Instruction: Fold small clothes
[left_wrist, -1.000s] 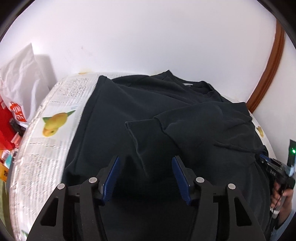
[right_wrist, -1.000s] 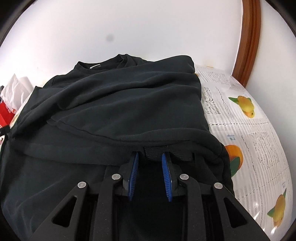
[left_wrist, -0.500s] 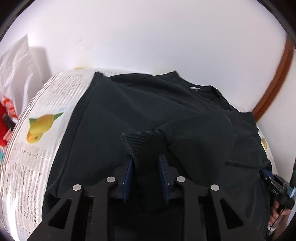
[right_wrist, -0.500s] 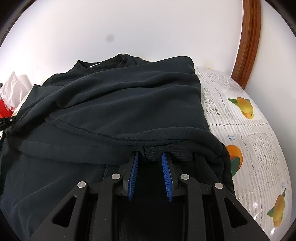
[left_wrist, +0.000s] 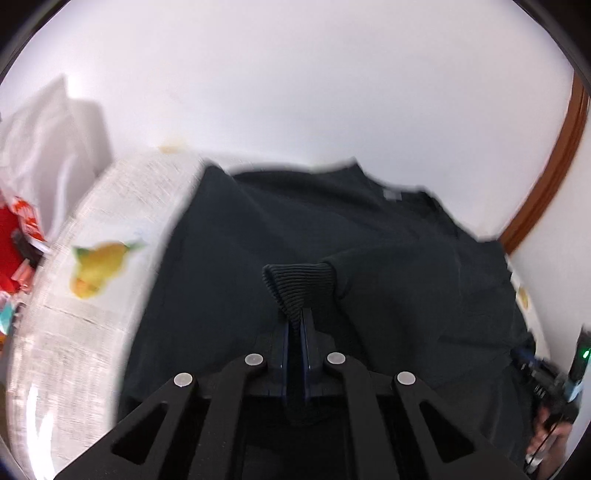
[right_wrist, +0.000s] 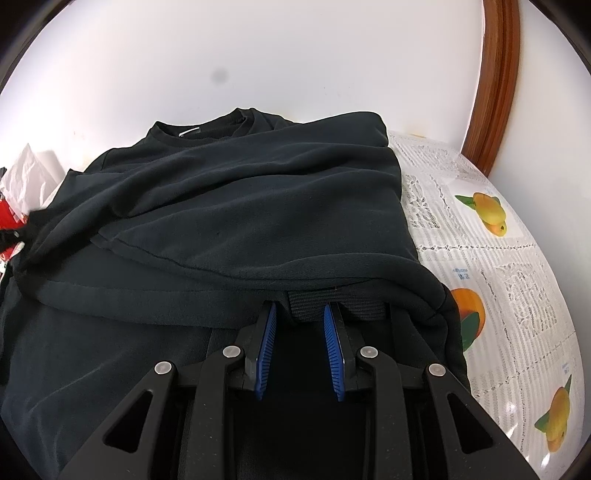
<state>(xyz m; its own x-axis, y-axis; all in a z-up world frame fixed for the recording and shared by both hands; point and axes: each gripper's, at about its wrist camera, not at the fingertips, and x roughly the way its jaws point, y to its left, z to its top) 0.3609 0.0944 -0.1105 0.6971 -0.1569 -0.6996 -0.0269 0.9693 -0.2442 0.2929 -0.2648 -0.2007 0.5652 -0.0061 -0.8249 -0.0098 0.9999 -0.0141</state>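
A black sweatshirt (left_wrist: 258, 240) lies spread on the table, collar toward the wall, with one side folded over its body (right_wrist: 240, 206). My left gripper (left_wrist: 294, 314) is shut on the ribbed cuff (left_wrist: 299, 280) of a sleeve, which stands up bunched above the pads. The left wrist view is motion-blurred. My right gripper (right_wrist: 301, 308) rests at the near edge with its jaws a little apart. Its tips sit under the folded fabric edge, and a second ribbed cuff (right_wrist: 308, 301) lies flat between them, unpinched. A hand (left_wrist: 550, 432) holding the right gripper shows at the far right.
A fruit-printed tablecloth (right_wrist: 498, 277) covers the table and shows bare at the left (left_wrist: 92, 314) too. A white plastic bag (left_wrist: 44, 155) and red packaging (left_wrist: 14, 236) sit off the table's left side. A white wall and a brown wooden frame (right_wrist: 495, 81) stand behind.
My left gripper went from wide open to shut on the sleeve cuff and drew it up slightly. The right gripper has not moved.
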